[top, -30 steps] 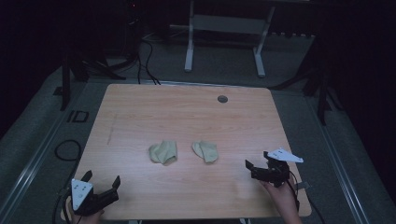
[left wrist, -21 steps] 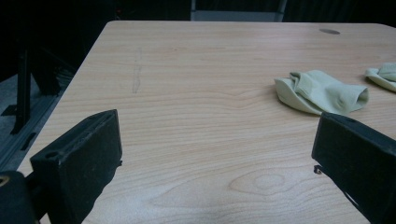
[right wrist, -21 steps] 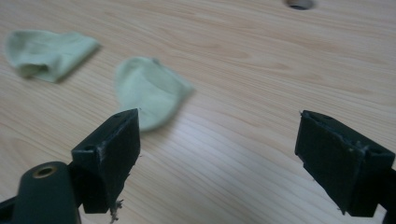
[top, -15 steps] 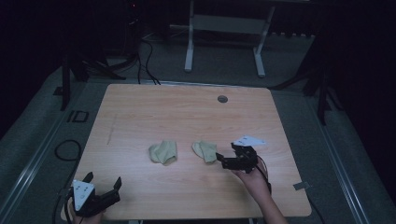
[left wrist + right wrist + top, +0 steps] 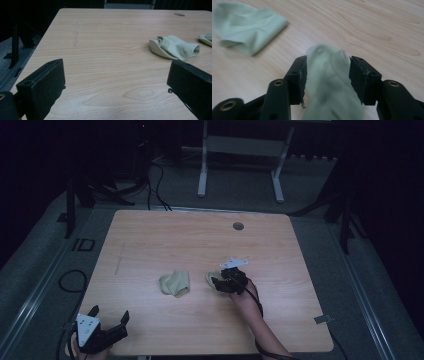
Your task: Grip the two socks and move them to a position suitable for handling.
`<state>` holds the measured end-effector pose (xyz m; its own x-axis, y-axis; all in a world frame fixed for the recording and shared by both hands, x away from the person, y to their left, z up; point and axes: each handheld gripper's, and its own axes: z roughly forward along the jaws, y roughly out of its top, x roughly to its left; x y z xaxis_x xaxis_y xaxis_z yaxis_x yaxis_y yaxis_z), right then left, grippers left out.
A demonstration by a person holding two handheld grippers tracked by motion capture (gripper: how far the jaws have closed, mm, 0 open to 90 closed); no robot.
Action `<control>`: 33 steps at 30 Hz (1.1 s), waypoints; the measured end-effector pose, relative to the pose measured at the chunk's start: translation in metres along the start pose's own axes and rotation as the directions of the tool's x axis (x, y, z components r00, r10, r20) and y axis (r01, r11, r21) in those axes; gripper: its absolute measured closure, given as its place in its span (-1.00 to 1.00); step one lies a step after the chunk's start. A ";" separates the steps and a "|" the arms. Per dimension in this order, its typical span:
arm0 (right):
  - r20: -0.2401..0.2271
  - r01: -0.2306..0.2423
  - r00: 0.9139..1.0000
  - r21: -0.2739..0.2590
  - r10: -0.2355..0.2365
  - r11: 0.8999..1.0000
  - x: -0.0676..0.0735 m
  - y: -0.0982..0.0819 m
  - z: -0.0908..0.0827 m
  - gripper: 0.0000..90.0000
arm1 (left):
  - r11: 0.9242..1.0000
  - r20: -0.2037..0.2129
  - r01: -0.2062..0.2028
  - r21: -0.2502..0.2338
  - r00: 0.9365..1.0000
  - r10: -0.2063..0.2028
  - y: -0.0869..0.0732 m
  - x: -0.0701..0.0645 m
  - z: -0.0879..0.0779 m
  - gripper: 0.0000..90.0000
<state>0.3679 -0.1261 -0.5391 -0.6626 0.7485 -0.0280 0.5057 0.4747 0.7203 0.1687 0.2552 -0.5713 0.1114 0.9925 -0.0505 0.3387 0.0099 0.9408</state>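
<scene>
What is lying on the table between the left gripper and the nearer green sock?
Nothing: in the left gripper view, bare wooden table stretches from the open left gripper to the nearer green sock. The high view shows the same empty stretch.

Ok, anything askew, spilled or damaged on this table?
Nothing damaged or spilled. Two pale green socks lie crumpled rather than flat: the left sock loose mid-table, the right sock between the jaws of the right gripper, which have just been closing on it. The left gripper waits open at the table's near edge.

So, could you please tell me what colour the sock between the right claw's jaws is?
Pale green sock; right gripper view.
</scene>
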 end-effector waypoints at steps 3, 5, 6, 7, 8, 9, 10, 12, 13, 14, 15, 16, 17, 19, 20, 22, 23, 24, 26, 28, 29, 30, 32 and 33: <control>0.022 -0.003 1.000 0.029 0.002 1.000 -0.001 0.002 0.010 0.11 | 1.000 0.004 0.002 -0.001 1.000 -0.002 0.000 0.000 0.001 -0.96; 0.041 0.010 0.999 0.059 -0.013 0.998 0.000 0.000 0.017 0.14 | 1.000 0.006 -0.001 0.002 1.000 0.001 0.000 0.001 0.003 -0.96; 0.062 0.017 0.998 0.078 -0.022 0.997 0.001 -0.001 0.020 0.17 | 1.000 0.008 -0.001 0.002 1.000 0.001 0.000 0.001 0.003 -0.96; 0.077 0.028 0.996 0.077 -0.034 0.997 0.002 -0.002 0.021 0.19 | 1.000 0.010 -0.002 0.003 1.000 0.002 -0.001 0.001 0.003 -0.96; 0.077 0.028 0.996 0.077 -0.034 0.997 0.002 -0.002 0.021 0.19 | 1.000 0.010 -0.002 0.003 1.000 0.002 -0.001 0.001 0.003 -0.96; 0.108 0.039 0.993 0.073 -0.047 0.997 0.007 -0.005 0.021 0.25 | 1.000 0.009 0.001 0.003 1.000 -0.001 -0.001 0.002 0.003 -0.96; 0.117 0.044 0.992 0.076 -0.052 0.996 0.009 -0.005 0.021 0.31 | 1.000 0.010 0.013 0.001 1.000 -0.013 -0.001 0.003 0.003 -0.96; 0.122 0.052 0.991 0.077 -0.061 0.996 0.012 -0.006 0.021 0.42 | 1.000 0.012 0.016 0.000 1.000 -0.016 -0.001 0.003 0.003 -0.96; 0.127 0.055 0.990 0.078 -0.064 0.995 0.013 -0.006 0.020 0.49 | 1.000 0.015 0.015 0.000 1.000 -0.015 -0.001 0.004 0.003 -0.96; 0.129 0.058 0.989 0.072 -0.067 0.996 0.014 -0.007 0.020 0.53 | 1.000 0.015 0.015 0.000 1.000 -0.015 -0.001 0.004 0.003 -0.96; 0.133 0.059 0.989 0.069 -0.068 0.996 0.014 -0.007 0.021 0.59 | 1.000 0.019 0.016 0.001 1.000 -0.016 0.000 0.003 0.004 -0.96; 0.147 0.072 0.986 0.066 -0.081 0.995 0.015 -0.008 0.021 0.68 | 1.000 0.020 0.015 0.001 1.000 -0.015 0.000 0.003 0.005 -0.96; 0.152 0.069 0.985 0.062 -0.078 0.996 0.014 -0.008 0.020 0.72 | 1.000 0.021 0.015 0.002 1.000 -0.015 0.000 0.003 0.005 -0.96; 0.144 0.056 0.988 0.057 -0.064 0.997 0.012 -0.008 0.019 0.77 | 1.000 0.022 0.015 0.004 1.000 -0.015 0.000 0.003 0.005 -0.96; 0.144 0.056 0.988 0.057 -0.064 0.997 0.012 -0.008 0.019 0.77 | 1.000 0.023 0.016 0.004 1.000 -0.016 0.000 0.002 0.006 -0.96; 0.113 0.035 0.993 0.060 -0.042 0.998 0.012 -0.006 0.015 0.80 | 1.000 0.025 0.021 0.004 0.999 -0.021 0.000 0.003 0.007 -0.96; 0.101 0.038 0.994 0.054 -0.044 0.998 0.013 -0.005 0.012 0.80 | 1.000 0.026 0.024 0.001 0.999 -0.024 0.001 0.003 0.007 -0.96; 0.088 0.045 0.995 0.051 -0.050 0.998 0.015 -0.003 0.009 0.80 | 1.000 0.026 0.024 0.001 0.999 -0.024 0.001 0.003 0.007 -0.96; 0.076 0.064 0.995 0.037 -0.066 0.997 0.021 -0.001 0.000 0.80 | 1.000 0.023 0.024 -0.002 0.999 -0.024 0.001 0.003 0.007 -0.96; 0.061 0.088 0.994 0.029 -0.090 0.996 0.028 0.001 -0.009 0.80 | 1.000 0.026 0.020 0.003 0.999 -0.020 0.001 0.002 0.008 -0.96; 0.061 0.111 0.992 0.024 -0.112 0.994 0.033 0.002 -0.014 0.80 | 1.000 0.026 0.020 0.003 0.999 -0.020 0.001 0.002 0.008 -0.96; 0.044 0.123 0.991 0.015 -0.123 0.992 0.037 0.002 -0.019 0.80 | 1.000 0.029 0.017 0.003 0.999 -0.017 0.001 0.001 0.009 -0.96; 0.035 0.149 0.988 -0.004 -0.149 0.989 0.046 0.001 -0.029 0.80 | 1.000 0.033 0.014 0.001 0.999 -0.014 0.002 0.000 0.009 -0.96; 0.035 0.149 0.988 -0.004 -0.149 0.989 0.046 0.001 -0.029 0.80 | 1.000 0.033 0.014 0.001 0.999 -0.014 0.002 0.000 0.009 -0.96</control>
<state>0.3218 -0.1046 -0.5196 -0.7105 0.6854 -0.1594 0.3992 0.5792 0.7108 0.1777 0.2544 -0.5729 0.1376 0.9877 -0.0745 0.3413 0.0233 0.9397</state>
